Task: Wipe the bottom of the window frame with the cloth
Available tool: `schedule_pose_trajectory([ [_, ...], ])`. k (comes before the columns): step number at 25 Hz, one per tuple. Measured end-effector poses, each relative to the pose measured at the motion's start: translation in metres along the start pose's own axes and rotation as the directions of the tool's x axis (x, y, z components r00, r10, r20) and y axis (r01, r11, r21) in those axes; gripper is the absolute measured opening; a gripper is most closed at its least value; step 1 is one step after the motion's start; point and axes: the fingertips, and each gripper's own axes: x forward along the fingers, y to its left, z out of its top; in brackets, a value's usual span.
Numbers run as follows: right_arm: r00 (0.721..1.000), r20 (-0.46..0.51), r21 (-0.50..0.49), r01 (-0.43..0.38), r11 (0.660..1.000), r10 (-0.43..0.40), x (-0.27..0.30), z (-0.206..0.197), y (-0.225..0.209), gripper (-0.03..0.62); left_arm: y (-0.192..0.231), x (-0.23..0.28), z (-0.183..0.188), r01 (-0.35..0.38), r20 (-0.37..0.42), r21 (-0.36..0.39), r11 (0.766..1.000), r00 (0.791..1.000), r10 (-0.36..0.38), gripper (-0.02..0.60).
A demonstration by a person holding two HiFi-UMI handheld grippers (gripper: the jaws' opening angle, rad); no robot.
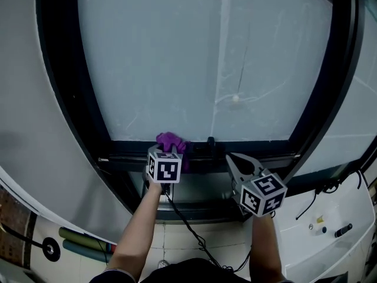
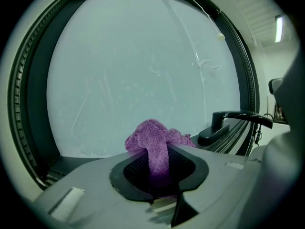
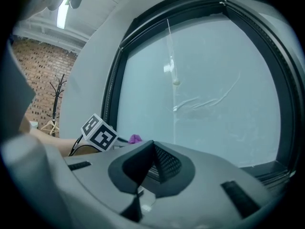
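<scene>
Left tool (image 2: 159,170) pinches the cloth (image 2: 151,136), bunched against the window frame (image 1: 259,149).

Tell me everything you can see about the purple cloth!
The purple cloth looks soft and fuzzy, like a towel. It is scrunched into a lump, not spread flat. One fold runs down into the left claw, which is shut on it. The lump pokes out past the claw, at the bottom of the window frame, close by the glass and left of a black handle. Whether it presses on the frame cannot be told.
</scene>
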Motion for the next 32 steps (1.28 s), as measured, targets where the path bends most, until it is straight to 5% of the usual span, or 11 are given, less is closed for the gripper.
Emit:
schedule_pose_trajectory([
  [32, 0.991, 0.050, -0.023, -0.124, 0.992, 0.125, 0.070, 0.023, 0.095, 0.015, 0.182, -0.035, -0.037, -0.229, -0.062, -0.048, 0.972, 0.972, 0.226, 0.094],
])
